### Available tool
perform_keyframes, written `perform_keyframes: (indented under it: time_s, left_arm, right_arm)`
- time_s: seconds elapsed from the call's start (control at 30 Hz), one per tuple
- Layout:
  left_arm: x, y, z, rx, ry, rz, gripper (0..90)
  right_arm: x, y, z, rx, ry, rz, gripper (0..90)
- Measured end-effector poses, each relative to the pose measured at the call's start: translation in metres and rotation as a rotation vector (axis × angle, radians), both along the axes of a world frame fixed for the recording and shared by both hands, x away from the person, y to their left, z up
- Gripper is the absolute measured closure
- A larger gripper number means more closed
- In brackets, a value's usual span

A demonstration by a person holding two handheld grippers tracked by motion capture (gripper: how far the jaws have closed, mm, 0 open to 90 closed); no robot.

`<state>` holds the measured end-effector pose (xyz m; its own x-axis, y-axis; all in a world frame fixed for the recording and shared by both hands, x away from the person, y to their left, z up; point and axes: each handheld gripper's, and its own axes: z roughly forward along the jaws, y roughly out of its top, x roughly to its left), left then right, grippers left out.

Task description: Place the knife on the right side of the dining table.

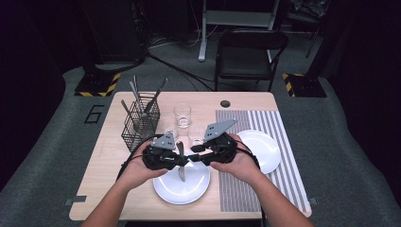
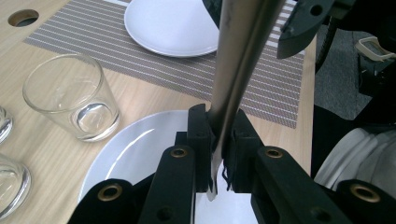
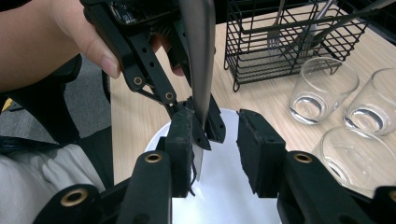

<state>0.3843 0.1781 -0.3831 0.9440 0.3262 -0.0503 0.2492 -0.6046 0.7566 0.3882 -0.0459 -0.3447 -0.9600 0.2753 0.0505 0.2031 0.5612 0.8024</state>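
Left gripper clamps a table knife upright over the near white plate, right gripper open alongside; knife lifted, placement remaining.

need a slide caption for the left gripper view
Left hand-held gripper clamps a table knife upright over a white plate, glass alongside.

Black grippers, brass-ringed screw holes.
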Motion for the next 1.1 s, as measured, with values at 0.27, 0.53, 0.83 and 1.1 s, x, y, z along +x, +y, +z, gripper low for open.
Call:
perform_keyframes:
  time_s: [0.27, 0.53, 0.83, 1.1]
  left_arm:
    - [-0.001, -0.002, 0.0, 0.012, -0.001, -0.013, 82.2]
    - [-0.001, -0.004, -0.002, 0.019, 0.002, -0.019, 82.2]
    - [-0.002, -0.007, -0.003, 0.024, -0.003, -0.029, 82.2]
    - [-0.002, -0.008, -0.004, 0.025, -0.006, -0.031, 82.2]
  right_arm:
    - [0.0, 0.007, 0.002, 0.002, -0.006, 0.02, 65.6]
    - [0.0, 0.013, 0.005, 0.012, -0.005, 0.033, 66.4]
    - [0.0, 0.017, 0.008, 0.014, 0.0, 0.047, 67.1]
    - [0.001, 0.021, 0.008, 0.009, 0.008, 0.055, 77.3]
